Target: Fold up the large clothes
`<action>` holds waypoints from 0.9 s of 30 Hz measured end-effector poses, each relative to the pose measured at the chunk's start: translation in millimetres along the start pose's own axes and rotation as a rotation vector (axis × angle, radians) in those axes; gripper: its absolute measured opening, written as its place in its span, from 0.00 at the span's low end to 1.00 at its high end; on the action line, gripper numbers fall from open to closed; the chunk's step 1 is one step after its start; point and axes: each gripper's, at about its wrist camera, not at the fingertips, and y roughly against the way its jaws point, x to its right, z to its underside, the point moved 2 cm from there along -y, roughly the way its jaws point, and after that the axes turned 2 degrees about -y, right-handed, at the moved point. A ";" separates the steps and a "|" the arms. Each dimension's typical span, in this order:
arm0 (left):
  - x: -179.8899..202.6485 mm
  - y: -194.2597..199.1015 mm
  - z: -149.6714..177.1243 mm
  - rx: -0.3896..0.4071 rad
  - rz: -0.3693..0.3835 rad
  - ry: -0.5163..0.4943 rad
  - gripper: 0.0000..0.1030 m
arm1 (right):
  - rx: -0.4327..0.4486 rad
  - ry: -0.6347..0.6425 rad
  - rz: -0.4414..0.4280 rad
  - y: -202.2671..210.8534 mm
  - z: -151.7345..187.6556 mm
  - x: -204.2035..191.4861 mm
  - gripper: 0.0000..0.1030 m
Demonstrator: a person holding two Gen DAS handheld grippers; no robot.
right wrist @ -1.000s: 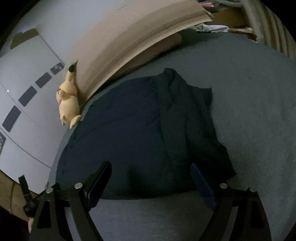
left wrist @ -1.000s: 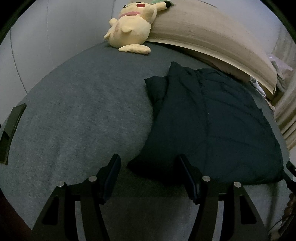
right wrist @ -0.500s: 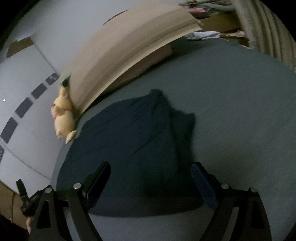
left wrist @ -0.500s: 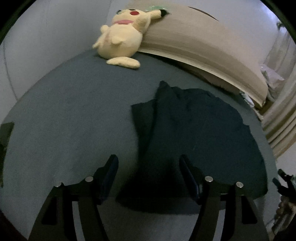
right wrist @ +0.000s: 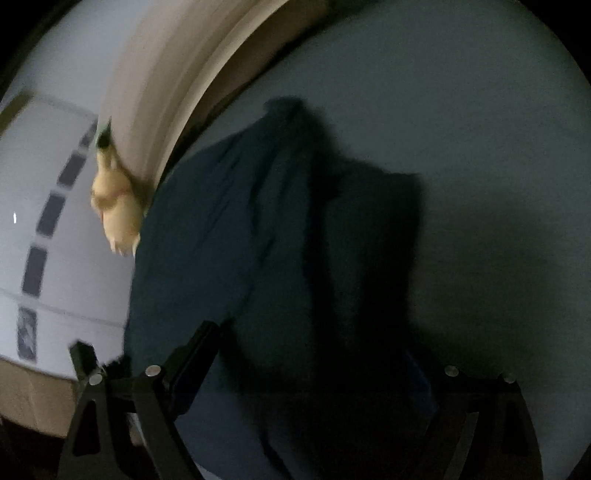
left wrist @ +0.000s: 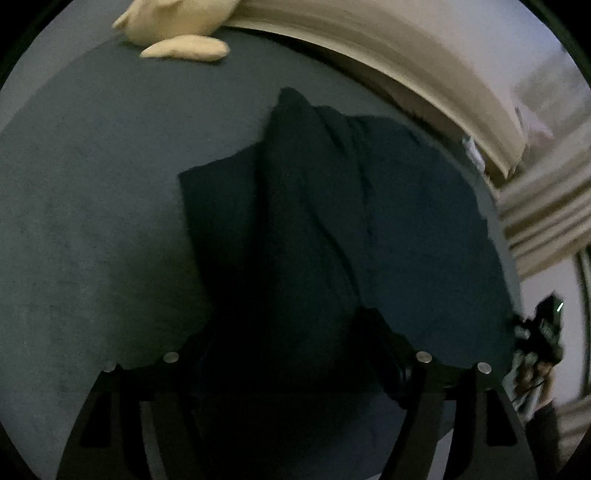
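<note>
A large dark navy garment (left wrist: pixel 332 221) lies partly folded on the grey bed cover (left wrist: pixel 92 221); it also shows in the right wrist view (right wrist: pixel 258 240). My left gripper (left wrist: pixel 291 339) is open, low over the garment's near left corner, with the near hem between its jaws. My right gripper (right wrist: pixel 314 354) is open, low over the near right part of the hem. The fingertips are dark against the cloth and hard to make out. I cannot tell whether either gripper touches the cloth.
A yellow plush toy (left wrist: pixel 177 33) lies at the head of the bed by a beige headboard (left wrist: pixel 388 48); the toy also shows in the right wrist view (right wrist: pixel 114 206). Curtains (left wrist: pixel 546 221) hang at the right. The bed's left edge meets a white wall (right wrist: pixel 55 277).
Both grippers have dropped down and forward onto the garment's near hem; the cloth now fills the space between the jaws. Both stay open. The garment has not visibly moved.
</note>
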 end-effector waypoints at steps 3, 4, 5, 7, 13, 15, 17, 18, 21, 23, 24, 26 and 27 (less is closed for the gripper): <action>14.1 3.1 -1.7 0.002 -0.055 -0.049 0.34 | -0.032 0.080 0.057 -6.0 -2.0 -23.5 0.37; 18.2 8.9 -3.1 0.016 -0.065 -0.052 0.23 | -0.023 0.108 0.081 -0.9 -2.6 -32.7 0.30; 22.5 16.9 -4.0 0.035 -0.066 -0.055 0.19 | -0.008 0.137 0.100 5.6 -2.3 -41.6 0.28; 31.1 36.7 -4.5 0.089 -0.064 -0.063 0.14 | 0.043 0.202 0.112 30.0 -1.6 -66.4 0.24; 74.6 119.7 12.5 0.265 -0.045 -0.149 0.13 | 0.199 0.350 0.087 115.4 11.0 -132.9 0.21; 80.9 139.2 28.1 0.293 -0.026 -0.166 0.13 | 0.232 0.369 0.092 139.6 23.5 -135.1 0.21; 82.8 145.7 45.8 0.302 -0.007 -0.167 0.13 | 0.243 0.360 0.091 151.1 40.0 -127.2 0.21; 82.6 144.3 58.3 0.298 -0.002 -0.170 0.13 | 0.242 0.345 0.092 154.2 49.7 -116.8 0.21; 73.5 129.0 89.5 0.265 -0.004 -0.159 0.14 | 0.199 0.288 0.098 143.0 79.3 -79.2 0.21; 61.1 104.7 112.2 0.226 -0.025 -0.116 0.16 | 0.170 0.240 0.120 123.9 97.8 -47.6 0.26; 51.6 86.1 124.1 0.189 -0.068 -0.087 0.24 | 0.159 0.188 0.139 111.1 106.0 -29.1 0.36; 36.3 73.6 135.8 0.164 -0.088 -0.038 0.43 | 0.137 0.111 0.207 89.6 117.0 5.6 0.66; 32.6 77.4 137.6 0.173 -0.078 -0.017 0.44 | 0.171 0.065 0.204 89.0 122.2 19.1 0.69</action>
